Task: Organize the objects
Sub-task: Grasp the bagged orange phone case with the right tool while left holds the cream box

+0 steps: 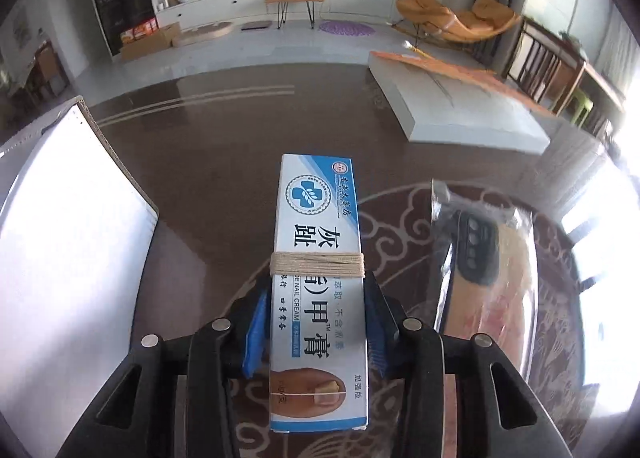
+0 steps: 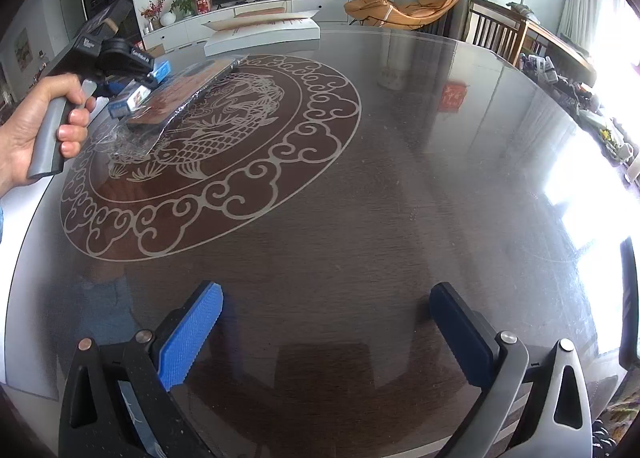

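left gripper (image 1: 318,322) angled down, pinching nail cream box (image 1: 316,258); right gripper (image 2: 326,332) spread wide above table (image 2: 400,198).

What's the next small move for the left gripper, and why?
Probably lift: the left gripper has its blue pads against both sides of the nail cream box, which still looks low over the table, beside a wrapped packet.

black hand-held gripper (image 2: 326,334), blue ridged pads (image 2: 188,338); silver rivets (image 2: 507,336)
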Available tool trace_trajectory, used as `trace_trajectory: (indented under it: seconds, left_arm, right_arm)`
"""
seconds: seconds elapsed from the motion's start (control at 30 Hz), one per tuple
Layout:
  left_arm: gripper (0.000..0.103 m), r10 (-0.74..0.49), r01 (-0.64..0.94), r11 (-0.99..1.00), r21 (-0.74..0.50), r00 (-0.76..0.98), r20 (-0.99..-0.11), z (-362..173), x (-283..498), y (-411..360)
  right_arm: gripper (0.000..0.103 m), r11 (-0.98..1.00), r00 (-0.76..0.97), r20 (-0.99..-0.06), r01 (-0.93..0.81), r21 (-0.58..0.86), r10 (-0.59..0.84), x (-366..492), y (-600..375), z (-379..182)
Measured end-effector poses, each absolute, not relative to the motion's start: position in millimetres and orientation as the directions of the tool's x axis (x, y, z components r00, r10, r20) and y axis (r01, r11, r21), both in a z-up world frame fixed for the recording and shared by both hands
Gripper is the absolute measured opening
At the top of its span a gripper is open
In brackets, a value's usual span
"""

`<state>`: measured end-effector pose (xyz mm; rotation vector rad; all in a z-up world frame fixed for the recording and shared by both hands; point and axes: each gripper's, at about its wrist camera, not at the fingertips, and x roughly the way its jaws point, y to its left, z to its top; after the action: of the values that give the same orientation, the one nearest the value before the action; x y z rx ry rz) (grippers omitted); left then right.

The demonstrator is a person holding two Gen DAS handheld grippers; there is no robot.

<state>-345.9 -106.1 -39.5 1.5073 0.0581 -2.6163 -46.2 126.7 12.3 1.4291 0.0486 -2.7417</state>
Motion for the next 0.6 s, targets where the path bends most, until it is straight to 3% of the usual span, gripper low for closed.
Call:
trace_trajectory:
  seconds: [0.27, 0.4, 0.6]
  left_arm:
    - [0.042, 0.089, -0.13, -0.991, -0.022, -0.534, -0.841, -39.2, -285.6, -14.1]
    - [0.042, 0.121, -0.108, -0.992, -0.073, -0.563, -0.818, -39.7, -232.1, 12.8]
    - [0.043, 0.05, -0.039, -0.999, -0.033, -0.595, -0.802, -41.2, -154.5, -4.1]
  right_arm:
    - [0.103, -0.998, -0.572, -0.82, 0.061, -0.004, -0.031, -45.4, 126.8, 11.6]
    - [0.103, -0.998, -0.572, -0.819, 0.062, -0.004, -0.032, -44.8, 126.6, 11.7]
    - [0.103, -0.998, -0.572, -0.819, 0.061, -0.004, -0.032, -45.0, 126.5, 11.7]
